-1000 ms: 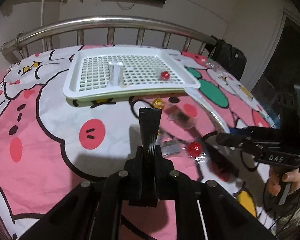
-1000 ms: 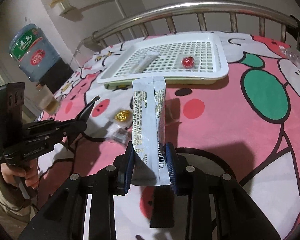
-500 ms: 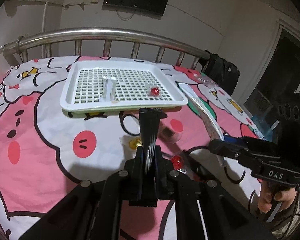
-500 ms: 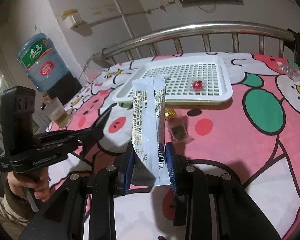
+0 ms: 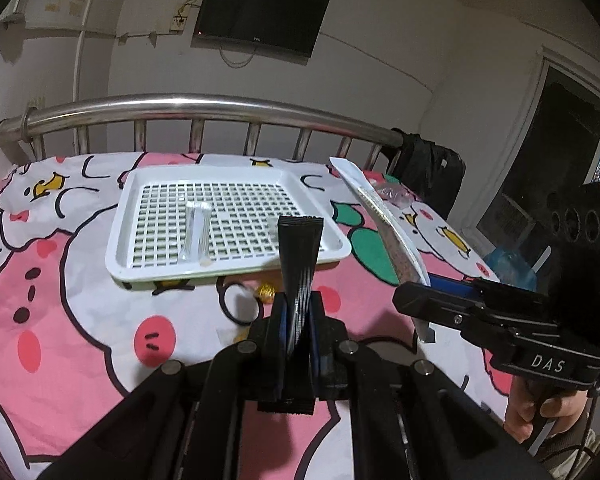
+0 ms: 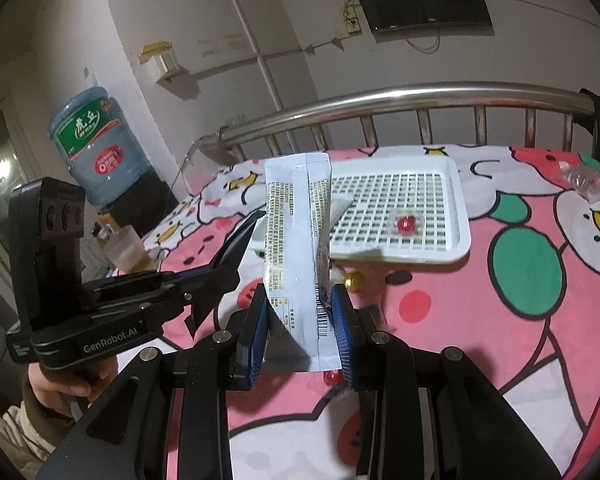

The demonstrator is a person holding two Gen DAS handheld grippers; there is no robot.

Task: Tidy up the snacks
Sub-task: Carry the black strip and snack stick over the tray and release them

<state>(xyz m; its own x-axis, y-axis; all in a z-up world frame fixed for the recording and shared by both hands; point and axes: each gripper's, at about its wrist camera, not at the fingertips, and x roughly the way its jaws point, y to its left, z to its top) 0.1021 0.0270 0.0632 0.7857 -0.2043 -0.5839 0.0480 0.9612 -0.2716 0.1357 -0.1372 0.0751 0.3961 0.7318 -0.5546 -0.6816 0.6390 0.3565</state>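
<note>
My left gripper (image 5: 298, 312) is shut on a flat black striped packet (image 5: 300, 256) that stands up in front of the white grid tray (image 5: 120, 256). My right gripper (image 6: 300, 320) is shut on a white printed snack packet (image 6: 296, 240), held upright above the bed. Each gripper shows in the other's view: the right gripper (image 5: 420, 304) with the white packet (image 5: 384, 224), the left gripper (image 6: 224, 276) with the black packet (image 6: 242, 240). In the tray lie a clear wrapped stick (image 5: 196, 236) and a red candy (image 6: 406, 224).
A gold candy (image 6: 352, 280) and a red candy (image 6: 332, 378) lie on the pink cartoon sheet (image 6: 520, 320) before the tray. A clear wrapped sweet (image 6: 584, 180) sits far right. A steel bed rail (image 5: 220, 104) runs behind. A water bottle (image 6: 96, 144) and a cup (image 6: 128, 248) stand off the bed's left.
Both grippers have risen with their packets still held, and both views have tilted up. The tray and loose candies now sit lower and farther off.
</note>
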